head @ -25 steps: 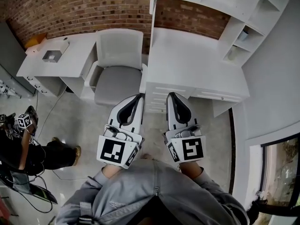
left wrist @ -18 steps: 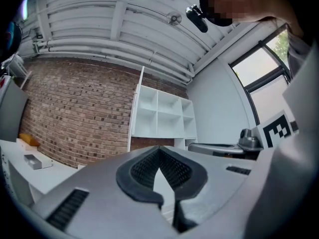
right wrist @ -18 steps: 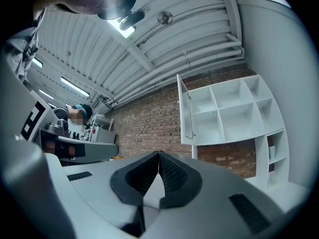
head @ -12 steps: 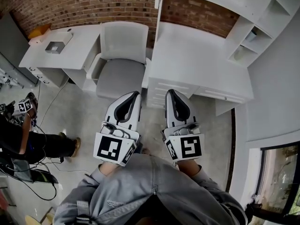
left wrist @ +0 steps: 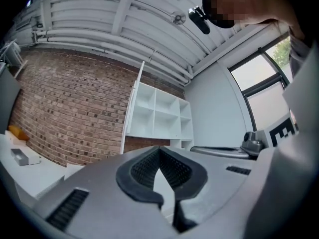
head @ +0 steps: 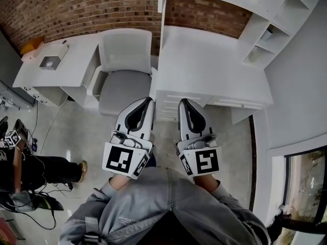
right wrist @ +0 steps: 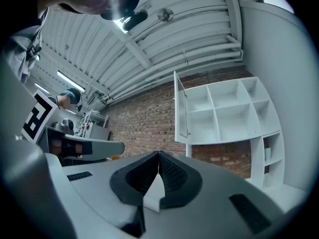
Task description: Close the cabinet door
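One cabinet door (right wrist: 180,108) (open), beyond right claw (right wrist: 159,154)

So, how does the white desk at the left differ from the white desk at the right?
The left desk carries a small grey box and an orange thing; the right desk shows a bare top. The right desk stands under a white shelf unit with an open cabinet door; the left desk has only brick wall behind. Both are white and flank the grey chair.
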`<state>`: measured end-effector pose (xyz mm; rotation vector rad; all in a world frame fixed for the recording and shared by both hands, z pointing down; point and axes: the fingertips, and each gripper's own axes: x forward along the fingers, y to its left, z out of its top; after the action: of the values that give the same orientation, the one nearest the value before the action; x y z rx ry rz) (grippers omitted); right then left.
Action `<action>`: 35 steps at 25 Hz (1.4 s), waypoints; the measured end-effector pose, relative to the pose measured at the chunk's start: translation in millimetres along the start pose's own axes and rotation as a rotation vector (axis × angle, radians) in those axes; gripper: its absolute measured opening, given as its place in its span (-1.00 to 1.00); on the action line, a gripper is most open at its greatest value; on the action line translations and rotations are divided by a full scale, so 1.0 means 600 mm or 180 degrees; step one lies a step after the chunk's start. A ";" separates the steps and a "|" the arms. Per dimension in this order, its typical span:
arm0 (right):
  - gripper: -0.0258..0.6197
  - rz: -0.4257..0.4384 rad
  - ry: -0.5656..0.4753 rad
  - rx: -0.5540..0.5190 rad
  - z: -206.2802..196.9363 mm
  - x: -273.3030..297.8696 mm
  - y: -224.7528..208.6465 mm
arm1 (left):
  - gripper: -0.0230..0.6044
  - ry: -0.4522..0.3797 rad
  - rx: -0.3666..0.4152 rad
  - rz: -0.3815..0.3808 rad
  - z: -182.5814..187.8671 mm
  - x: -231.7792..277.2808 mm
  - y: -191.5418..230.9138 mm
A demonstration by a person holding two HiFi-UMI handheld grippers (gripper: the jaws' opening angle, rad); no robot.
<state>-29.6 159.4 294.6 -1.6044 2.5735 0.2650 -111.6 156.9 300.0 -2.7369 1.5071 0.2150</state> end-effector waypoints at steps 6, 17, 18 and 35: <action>-0.84 -0.0080 0.0063 -0.0049 -0.014 0.073 -0.032 | -0.91 -0.0031 -0.0017 -0.0093 0.002 0.075 0.043; -0.84 -0.0154 0.0108 -0.0017 -0.046 0.205 -0.093 | -0.91 0.0003 -0.0047 -0.0171 -0.006 0.204 0.127; -0.84 -0.0160 0.0108 -0.0019 -0.047 0.217 -0.097 | -0.91 0.0000 -0.0047 -0.0185 -0.006 0.215 0.134; -0.84 -0.0413 0.0158 -0.0075 -0.081 0.390 -0.154 | -0.91 -0.0008 -0.0117 -0.0572 -0.015 0.381 0.238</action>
<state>-49.4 -96.0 292.7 -1.7994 2.4967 0.2486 -110.3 -112.8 288.5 -2.8777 1.2586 0.2456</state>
